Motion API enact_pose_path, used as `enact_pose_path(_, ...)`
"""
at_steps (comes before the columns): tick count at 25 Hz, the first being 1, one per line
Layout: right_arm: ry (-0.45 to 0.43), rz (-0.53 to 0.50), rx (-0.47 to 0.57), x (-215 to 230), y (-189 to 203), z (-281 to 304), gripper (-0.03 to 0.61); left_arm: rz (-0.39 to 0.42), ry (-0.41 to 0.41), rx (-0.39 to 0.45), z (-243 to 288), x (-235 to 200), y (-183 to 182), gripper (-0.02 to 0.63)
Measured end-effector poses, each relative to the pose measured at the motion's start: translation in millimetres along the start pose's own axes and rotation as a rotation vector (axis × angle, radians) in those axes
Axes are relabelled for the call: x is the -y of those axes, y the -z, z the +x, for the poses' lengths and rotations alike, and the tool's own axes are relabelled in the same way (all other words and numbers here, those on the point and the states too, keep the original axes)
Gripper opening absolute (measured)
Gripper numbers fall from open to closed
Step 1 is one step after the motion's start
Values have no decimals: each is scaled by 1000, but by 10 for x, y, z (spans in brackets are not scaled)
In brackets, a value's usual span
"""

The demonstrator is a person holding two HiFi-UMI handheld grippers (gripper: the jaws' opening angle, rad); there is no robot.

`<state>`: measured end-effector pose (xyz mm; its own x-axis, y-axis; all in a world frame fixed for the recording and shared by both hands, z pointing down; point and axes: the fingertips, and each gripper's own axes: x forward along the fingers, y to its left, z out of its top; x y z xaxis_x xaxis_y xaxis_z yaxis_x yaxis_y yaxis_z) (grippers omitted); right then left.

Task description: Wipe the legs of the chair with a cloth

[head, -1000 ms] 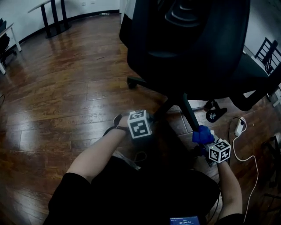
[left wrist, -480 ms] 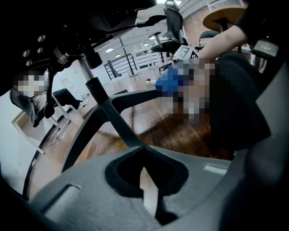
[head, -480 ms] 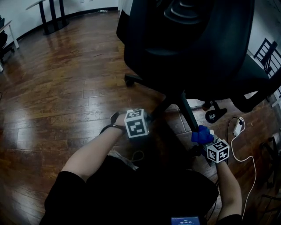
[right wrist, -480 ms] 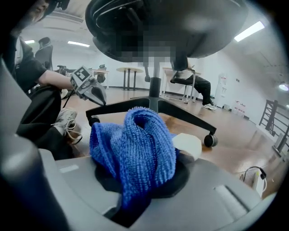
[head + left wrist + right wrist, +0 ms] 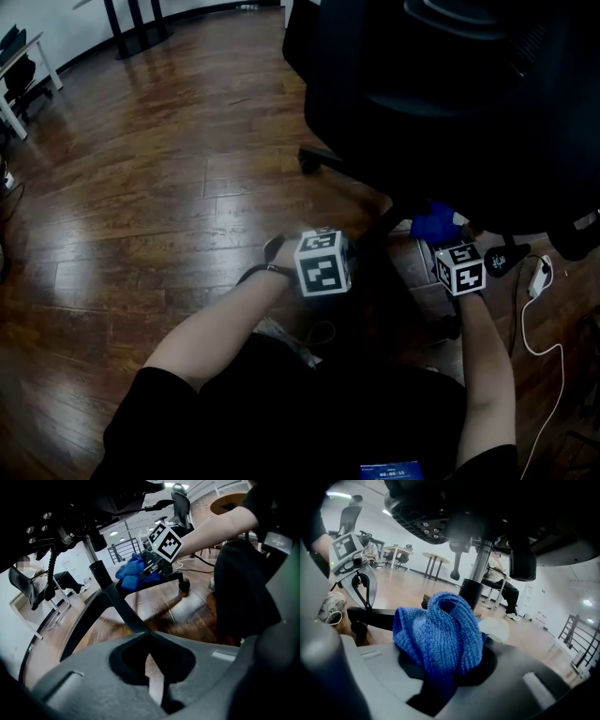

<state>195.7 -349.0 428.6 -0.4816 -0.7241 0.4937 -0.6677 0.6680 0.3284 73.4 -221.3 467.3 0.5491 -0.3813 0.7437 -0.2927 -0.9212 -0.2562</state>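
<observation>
A black office chair [image 5: 450, 84] fills the upper right of the head view, and its seat hides most of the base. My left gripper [image 5: 361, 246] is shut, its tip against a black chair leg [image 5: 123, 611] that runs up to the central column [image 5: 96, 569]; nothing shows between the jaws [image 5: 151, 663]. My right gripper [image 5: 441, 239] is shut on a bunched blue cloth [image 5: 440, 630]. The cloth [image 5: 133, 571] lies on another leg close to the column [image 5: 472, 592]. That leg ends in a caster [image 5: 184, 586].
A white power adapter with its cable [image 5: 539, 277] lies on the wooden floor at the right, beside a black foot piece [image 5: 506, 255]. Table legs [image 5: 141, 19] stand at the far back and a desk [image 5: 23, 66] at the left. A seated person [image 5: 506, 585] is behind the chair.
My right gripper has carried the blue cloth up the leg toward the chair's column. The left gripper has stayed by its leg. The head view has shifted a little.
</observation>
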Motion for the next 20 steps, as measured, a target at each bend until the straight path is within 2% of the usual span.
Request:
enact_pose_path(7, -65, -5, -26, -147, 346, -350, 86, -44, -29, 22, -1, -14, 15, 1)
enact_pose_path(11, -115, 39, -72, -225, 775, -789, 86, -6, -40, 1, -54, 2, 128, 2)
enact_pose_path(13, -144, 33, -109, -282, 1010, -1018, 86, -62, -50, 1, -76, -33, 217, 9)
enact_pose_path(14, -155, 25, -124, -312, 1126, -1130, 86, -106, -54, 3, -75, -56, 257, 21)
enact_pose_path(16, -165, 1, -146, -358, 1331, -1335, 86, -166, -56, 12, -70, -86, 276, 91)
enact_pose_path(20, -149, -8, -138, -413, 1590, -1630, 86, -223, -74, 4, -99, -113, 264, 182)
